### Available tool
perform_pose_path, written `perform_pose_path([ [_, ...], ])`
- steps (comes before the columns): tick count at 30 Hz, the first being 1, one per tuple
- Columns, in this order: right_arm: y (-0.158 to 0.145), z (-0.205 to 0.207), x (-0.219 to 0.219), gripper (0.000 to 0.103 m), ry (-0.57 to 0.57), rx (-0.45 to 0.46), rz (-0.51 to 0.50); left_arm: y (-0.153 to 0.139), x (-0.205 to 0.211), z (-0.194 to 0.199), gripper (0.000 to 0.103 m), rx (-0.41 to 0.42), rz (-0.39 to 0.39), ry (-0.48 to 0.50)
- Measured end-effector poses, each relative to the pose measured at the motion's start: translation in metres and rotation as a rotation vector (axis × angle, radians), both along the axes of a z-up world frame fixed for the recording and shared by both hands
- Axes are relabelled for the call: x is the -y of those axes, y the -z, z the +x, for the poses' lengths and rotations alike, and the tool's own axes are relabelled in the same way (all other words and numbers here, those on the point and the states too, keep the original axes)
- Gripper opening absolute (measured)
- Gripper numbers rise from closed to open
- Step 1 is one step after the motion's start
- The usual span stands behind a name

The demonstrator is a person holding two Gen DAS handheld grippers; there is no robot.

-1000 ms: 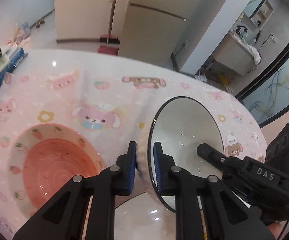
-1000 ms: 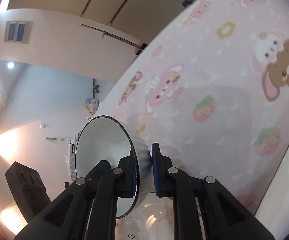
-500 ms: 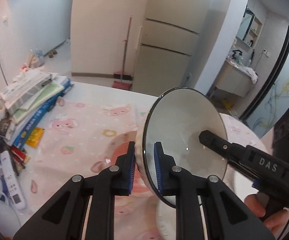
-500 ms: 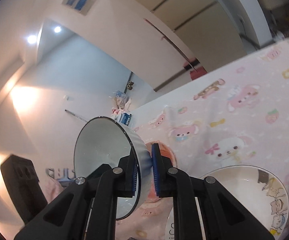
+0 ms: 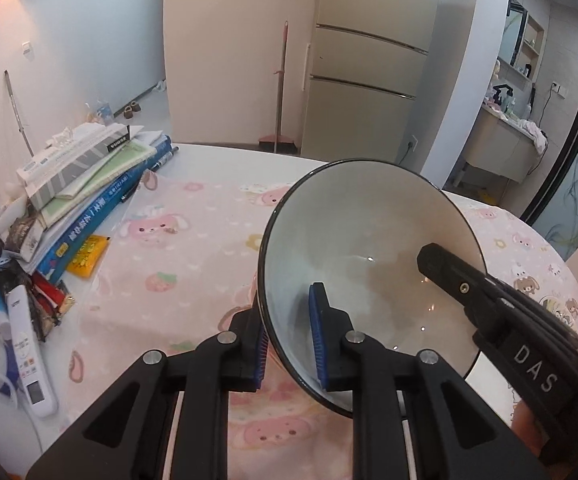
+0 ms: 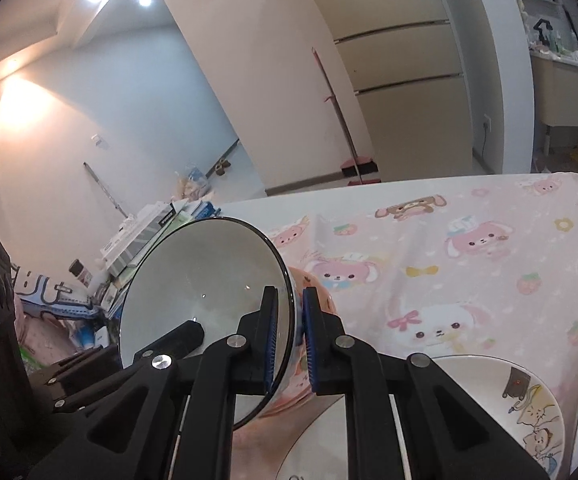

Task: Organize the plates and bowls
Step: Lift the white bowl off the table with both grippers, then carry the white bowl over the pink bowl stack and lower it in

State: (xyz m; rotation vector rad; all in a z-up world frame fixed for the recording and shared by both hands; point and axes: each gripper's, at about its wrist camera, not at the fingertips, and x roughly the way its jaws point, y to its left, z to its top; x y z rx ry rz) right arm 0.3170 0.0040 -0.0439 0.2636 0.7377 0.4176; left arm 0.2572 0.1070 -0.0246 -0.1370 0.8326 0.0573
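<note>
Bowl [image 5: 369, 264] first: we've got it clamped by the rim from both sides, w/ left gripper [image 5: 289, 344] pinching the near-left wall (one blue pad inside, one outside) and right gripper [image 6: 289, 344] doing the same on the opposite edge. Both sets of jaws are closed tight on the rim. It's off the table [image 5: 217, 160], tipped steeply so its white inside w/ dark rim faces the left cam, in the air above the pink cloth [image 5: 193, 240]. We'd say two grips on opposite edges keep a smooth, slick bowl from swinging or slipping while it's carried, prob. toward a stack. Outward from the tools: in the right view a pink bowl [image 6: 313, 284] peeks out just behind the held one, a cartoon plate [image 6: 501, 400] sits low right, and a plain plate [image 6: 329, 440] sits at the bottom edge. Books [image 5: 89, 176] are piled at the table's left side. Vs a second ago: the left cam then looked down on the cloth w/ the pink bowl close at its left; now it looks further out over the table. The right view has rolled upright, table now level. The grips haven't changed.
</note>
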Motion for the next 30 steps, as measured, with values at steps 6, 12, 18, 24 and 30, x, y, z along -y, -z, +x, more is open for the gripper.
perform_pose_path([
  [6, 0.012, 0.003, -0.015, 0.014, 0.017, 0.003, -0.122, 0.013, 0.002, 0.008, 0.017, -0.006, 0.041, 0.009],
  [12, 0.011, 0.004, -0.015, 0.014, 0.009, 0.010, -0.151, 0.017, 0.000, 0.007, 0.017, 0.006, 0.020, 0.029],
  [18, 0.007, 0.004, -0.015, 0.014, -0.037, 0.025, -0.174, 0.017, -0.003, 0.005, 0.017, 0.021, -0.002, 0.038],
  [24, 0.007, 0.005, -0.013, 0.014, -0.064, 0.023, -0.147, 0.012, -0.006, 0.000, 0.011, 0.105, 0.024, -0.001],
  [30, -0.005, -0.008, -0.018, 0.014, -0.066, 0.099, -0.133, 0.000, -0.022, -0.007, 0.009, 0.180, -0.027, -0.020],
])
